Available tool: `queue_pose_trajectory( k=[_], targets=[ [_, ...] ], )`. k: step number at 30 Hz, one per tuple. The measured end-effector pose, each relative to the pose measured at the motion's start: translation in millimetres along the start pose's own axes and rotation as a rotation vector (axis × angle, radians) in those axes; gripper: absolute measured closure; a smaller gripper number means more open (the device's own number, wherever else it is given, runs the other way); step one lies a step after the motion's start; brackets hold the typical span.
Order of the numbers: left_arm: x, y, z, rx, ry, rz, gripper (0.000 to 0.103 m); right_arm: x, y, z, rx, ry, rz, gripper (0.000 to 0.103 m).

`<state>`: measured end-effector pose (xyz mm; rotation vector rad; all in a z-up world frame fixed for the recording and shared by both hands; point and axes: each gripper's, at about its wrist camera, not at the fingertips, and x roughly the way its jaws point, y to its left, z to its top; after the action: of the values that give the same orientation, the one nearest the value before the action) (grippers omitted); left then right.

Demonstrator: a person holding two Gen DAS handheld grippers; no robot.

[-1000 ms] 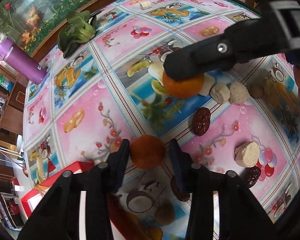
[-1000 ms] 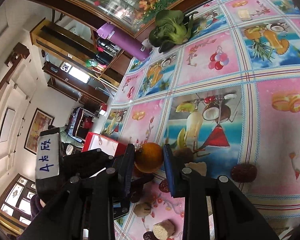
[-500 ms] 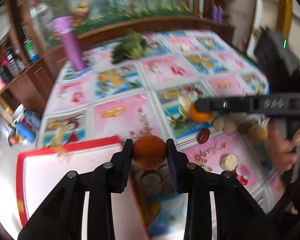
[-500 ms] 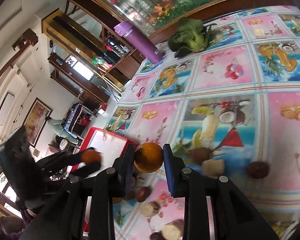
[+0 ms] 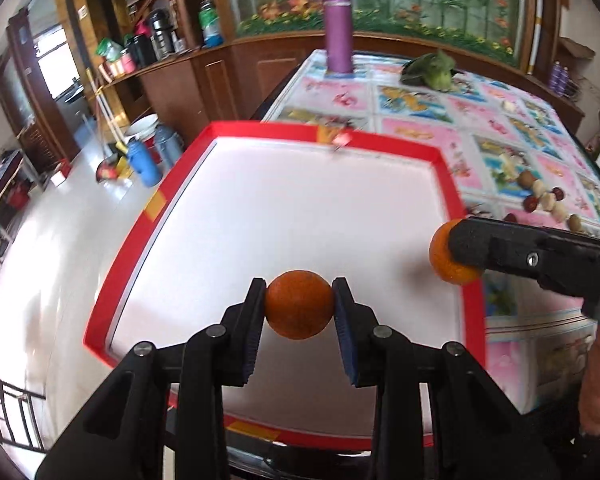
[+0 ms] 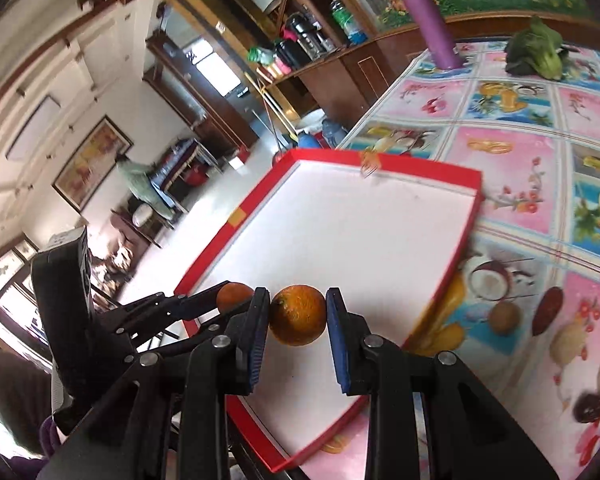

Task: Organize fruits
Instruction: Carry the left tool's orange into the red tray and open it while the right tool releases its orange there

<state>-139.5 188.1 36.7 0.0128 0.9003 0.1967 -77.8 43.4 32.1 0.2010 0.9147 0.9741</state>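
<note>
Fruits are what I am sorting, and the largest thing under me is the counter (image 6: pixel 512 152), spread with a pink and blue fruit-print cloth. On its near corner sits the red-rimmed tray (image 5: pixel 446 168) with a bare white floor, one edge overhanging toward the room. Behind it, at the far edge of the counter, I see a purple bottle (image 5: pixel 338 28) standing upright and a green leafy vegetable (image 5: pixel 430 74) lying near it. My left gripper (image 5: pixel 300 312) is clamped on a darker orange (image 5: pixel 299 305), pinched squarely between the two blue pads and held over the near part of the tray's white floor; I cannot tell from either view whether it touches the floor. My right gripper (image 6: pixel 298 316) is clenched on a brighter orange (image 6: pixel 298 315), which hangs over the tray's right side, close to the red rim; in the left wrist view that same fruit shows at the rim by the black finger (image 5: pixel 476 246). The two oranges sit near each other but apart. Beyond the tray's right rim, a small cluster of dark red dates (image 6: pixel 546 314) and pale round pieces (image 6: pixel 570 346) lies loose on the cloth, well apart from both grippers.
</note>
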Motion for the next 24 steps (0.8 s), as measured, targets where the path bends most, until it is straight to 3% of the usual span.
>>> queue_pose_trajectory(
  k=[6, 14, 19, 24],
  targets=[
    [10.1, 12.8, -15.5, -0.029, 0.02, 0.058, 0.067, 24.6, 0.9, -6.9, -0.022, 0.034, -0.117, 0.075],
    [6.5, 16.1, -20.5, -0.026, -0.002, 0.124, 0.064, 35.0, 4.1, -19.1, -0.014, 0.077, -0.172, 0.072],
    [-13.4, 17.3, -20.4, -0.019, -0.066, 0.205, 0.034, 17.8, 4.2, -18.1, -0.004, 0.035, -0.17, 0.07],
    [-38.4, 13.8, -16.3, -0.022, -0.138, 0.253, 0.02, -16.9, 3.8, -15.5, 0.005, -0.058, -0.174, 0.066]
  ],
)
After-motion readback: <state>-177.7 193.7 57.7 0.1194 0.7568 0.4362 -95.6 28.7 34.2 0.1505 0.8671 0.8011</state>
